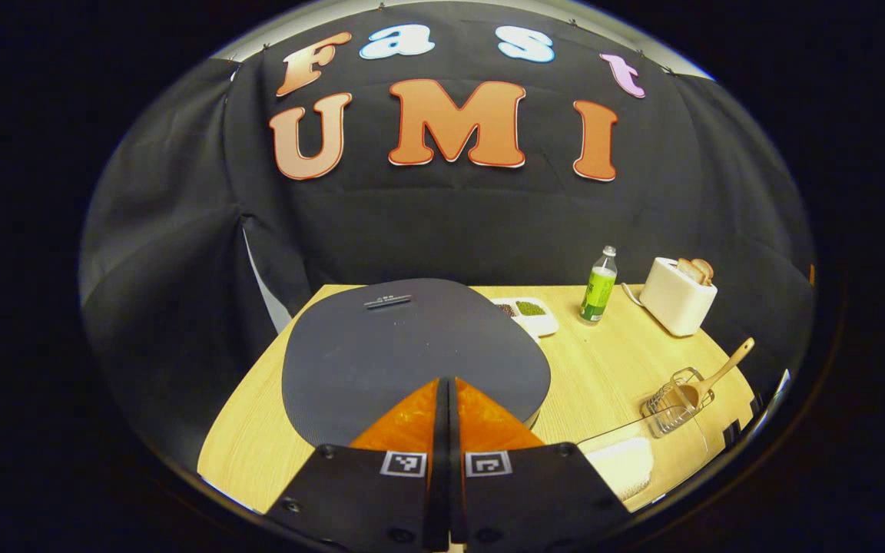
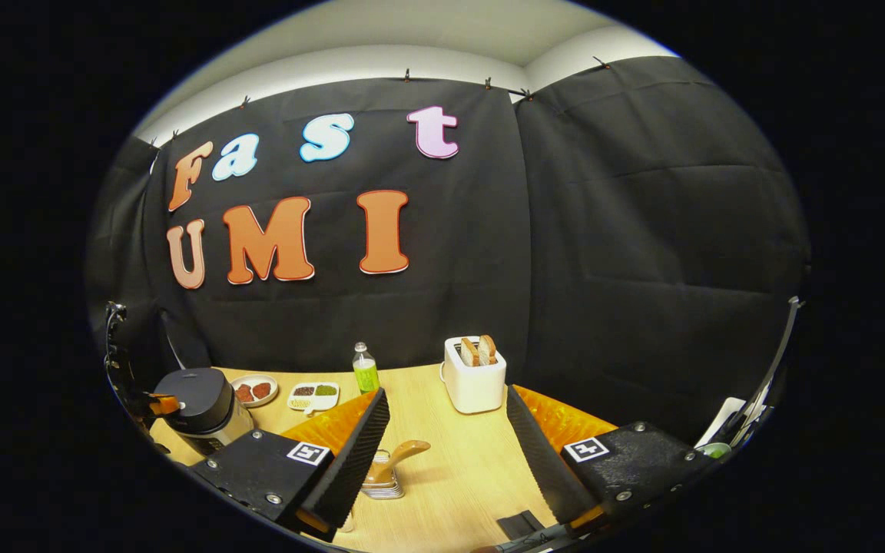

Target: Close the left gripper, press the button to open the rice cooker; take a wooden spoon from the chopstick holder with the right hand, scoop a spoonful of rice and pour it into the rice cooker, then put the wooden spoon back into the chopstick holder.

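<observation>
Left claw (image 1: 446, 430) is nearest the lens in the left gripper view: both fingers pressed together, nothing between them, tips over the near edge of the rice cooker (image 1: 412, 353). Cooker lid is down, dark and flat-topped, sitting on the left part of the wooden surface (image 1: 604, 369). Can't tell from that view whether the tips actually touch the lid or the button. Right of the cooker, near the surface's right edge: wire chopstick holder (image 1: 673, 403) with the wooden spoon (image 1: 723, 370) standing in it, handle tilted up and to the right. Clear container of rice (image 1: 627, 465) just in front of the holder. Further back: green-labelled bottle (image 1: 598, 286), white toaster (image 1: 677, 296) with bread slices in its slots, and a divided white tray (image 1: 538, 315) holding dark and green grains, partly hidden behind the cooker. Right claw (image 2: 446, 445) in the right gripper view: fingers spread wide, holding nothing, raised above the surface. Spoon and holder sit between and below its fingers, closer to the left finger, not touched. Same view shows the cooker at far left with the other claw's tip at its front, a round dish (image 2: 253, 390) of reddish food beside it, then the tray, bottle and toaster along the back.
</observation>
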